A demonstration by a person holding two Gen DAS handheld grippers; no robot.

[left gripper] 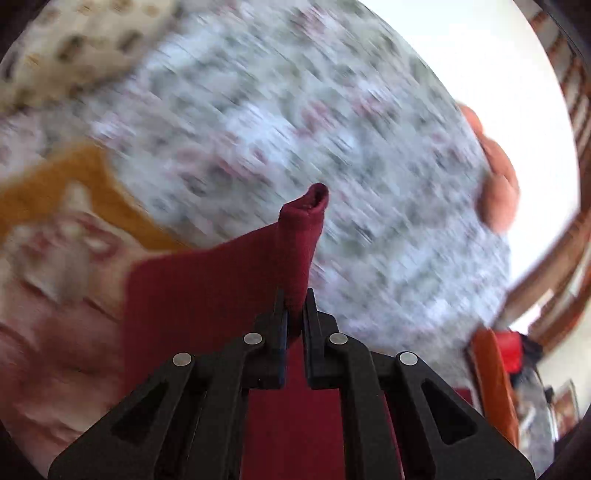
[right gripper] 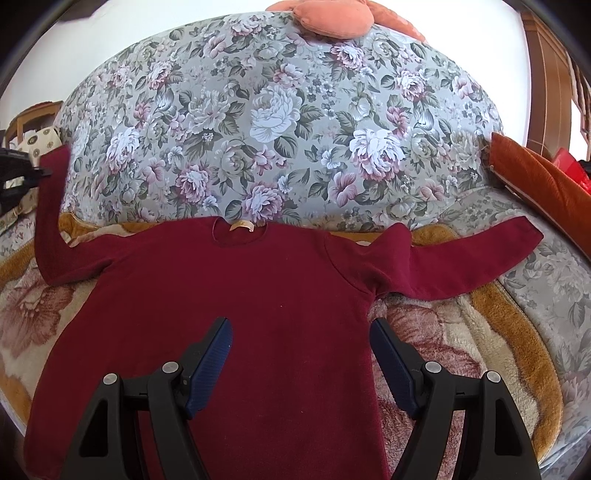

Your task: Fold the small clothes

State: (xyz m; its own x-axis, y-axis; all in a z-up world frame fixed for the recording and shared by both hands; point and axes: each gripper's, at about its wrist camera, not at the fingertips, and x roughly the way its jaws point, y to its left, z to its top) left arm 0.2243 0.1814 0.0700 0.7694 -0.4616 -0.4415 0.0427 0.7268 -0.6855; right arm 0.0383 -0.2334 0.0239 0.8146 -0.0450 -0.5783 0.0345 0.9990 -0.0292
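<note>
In the right wrist view, the right gripper [right gripper: 301,363] hovers wide open and empty above the maroon sweater [right gripper: 236,314], spread flat on the fleece blanket [right gripper: 480,332] before the floral sofa back [right gripper: 277,110]. Only the blurred left wrist view shows the left gripper [left gripper: 294,310] pinched tight on the lifted sleeve [left gripper: 301,240].

Bright daylight fills both views — the wall [right gripper: 122,22] behind is blown out to plain white. The left wrist view is streaked with heavy motion blur across the floral cushion [left gripper: 295,129], only the near black frame sharp. The right wrist view is crisp, shadows soft, edges bowed by fisheye distortion.
</note>
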